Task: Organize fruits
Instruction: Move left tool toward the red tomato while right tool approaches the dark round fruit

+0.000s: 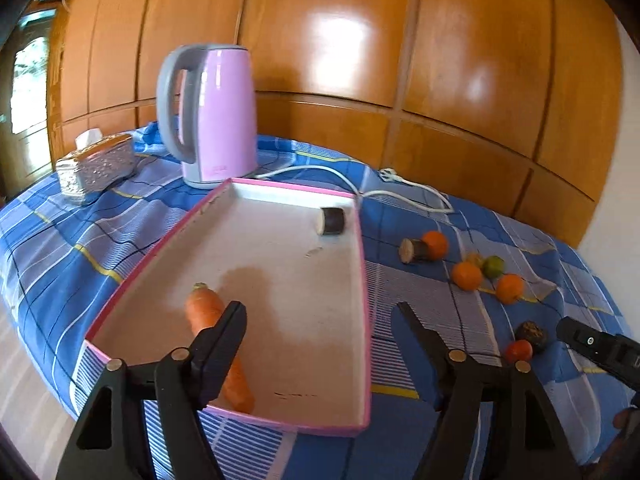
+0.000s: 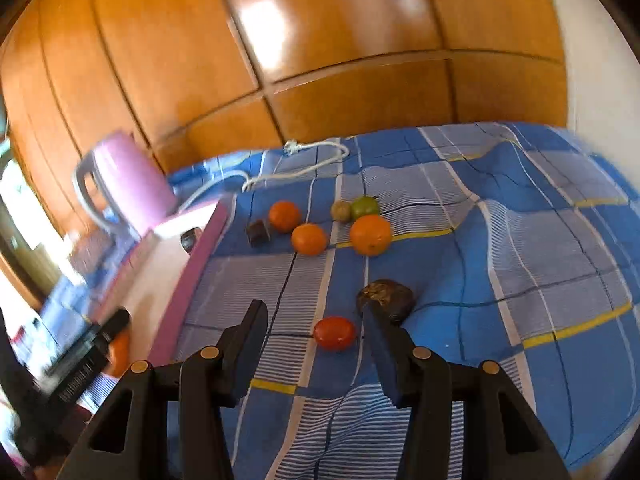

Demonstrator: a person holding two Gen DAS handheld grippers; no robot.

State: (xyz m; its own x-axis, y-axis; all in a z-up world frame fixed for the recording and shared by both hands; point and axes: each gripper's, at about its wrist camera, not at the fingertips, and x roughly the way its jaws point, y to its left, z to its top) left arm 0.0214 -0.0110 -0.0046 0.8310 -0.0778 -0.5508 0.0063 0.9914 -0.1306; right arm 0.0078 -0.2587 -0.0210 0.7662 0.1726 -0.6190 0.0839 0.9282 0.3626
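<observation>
A pink-rimmed tray [image 1: 362, 248] holds a carrot [image 1: 208, 312] near its front left and a dark eggplant piece [image 1: 331, 221] at the back right. My left gripper [image 1: 320, 312] is open over the tray's near end, beside the carrot. On the blue checked cloth lie three oranges [image 2: 370, 234], a green fruit [image 2: 365, 206], another eggplant piece [image 2: 258, 233], a dark brown fruit [image 2: 387, 297] and a red tomato [image 2: 334, 333]. My right gripper [image 2: 316, 312] is open, with the tomato between its fingers.
A pink kettle [image 1: 218, 116] stands behind the tray, its white cord [image 1: 404, 190] trailing across the cloth. A silver tissue box [image 1: 94, 166] sits at the back left. Wooden panels back the table.
</observation>
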